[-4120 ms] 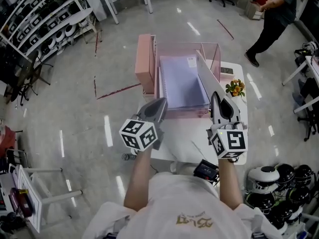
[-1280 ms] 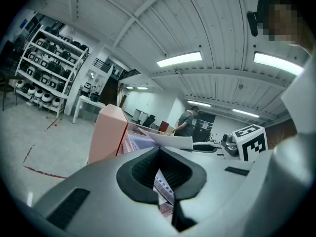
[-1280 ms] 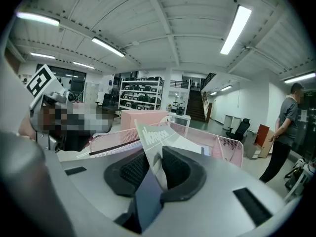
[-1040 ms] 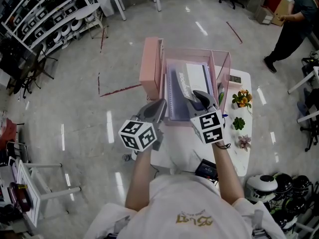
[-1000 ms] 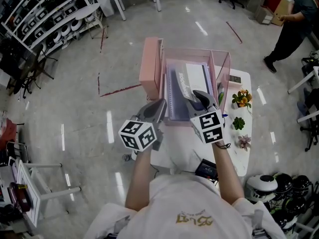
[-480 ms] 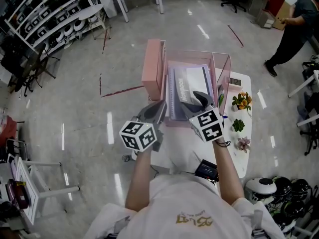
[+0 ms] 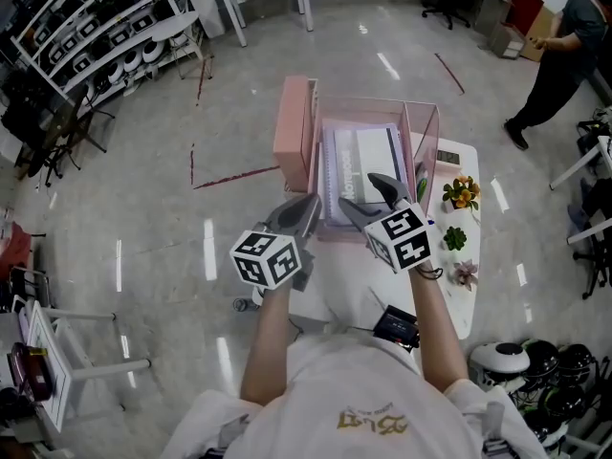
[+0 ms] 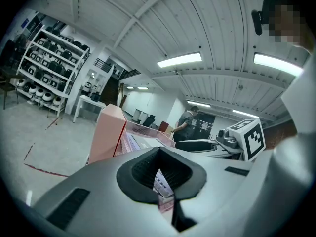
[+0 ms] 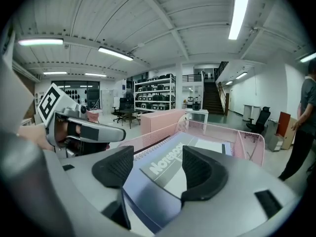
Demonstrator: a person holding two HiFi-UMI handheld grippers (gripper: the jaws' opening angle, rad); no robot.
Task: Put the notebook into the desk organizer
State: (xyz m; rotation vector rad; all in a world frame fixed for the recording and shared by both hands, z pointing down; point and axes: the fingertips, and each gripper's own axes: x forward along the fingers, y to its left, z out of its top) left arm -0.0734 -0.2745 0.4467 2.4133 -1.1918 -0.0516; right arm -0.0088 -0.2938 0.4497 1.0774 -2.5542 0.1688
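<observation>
The notebook [image 7: 359, 165], lilac with a grey and white cover, lies flat inside the pink mesh desk organizer [image 7: 427, 127]. My right gripper [image 7: 363, 197] hovers over its near end. The jaws have just been opening and now stand wide, with the cover [image 9: 168, 157] showing between the pads [image 9: 200, 167] and nothing pressing on it. My left gripper [image 7: 306, 207] waits at the organizer's near left corner, shut and empty. In the left gripper view its tips [image 8: 159, 152] meet in front of the organizer [image 8: 143, 132].
A solid pink box [image 7: 292, 122] stands against the organizer's left side. On the white desk [image 7: 454, 304], small potted plants [image 7: 459, 194] and a small display [image 7: 448, 157] sit to the right. A person [image 7: 555, 46] stands at the far right, and shelves [image 7: 86, 46] are at the far left.
The notebook, held up at a slant four seconds ago, has come down flat into the organizer. The right gripper's jaws have spread apart over it. The left gripper has stayed in place.
</observation>
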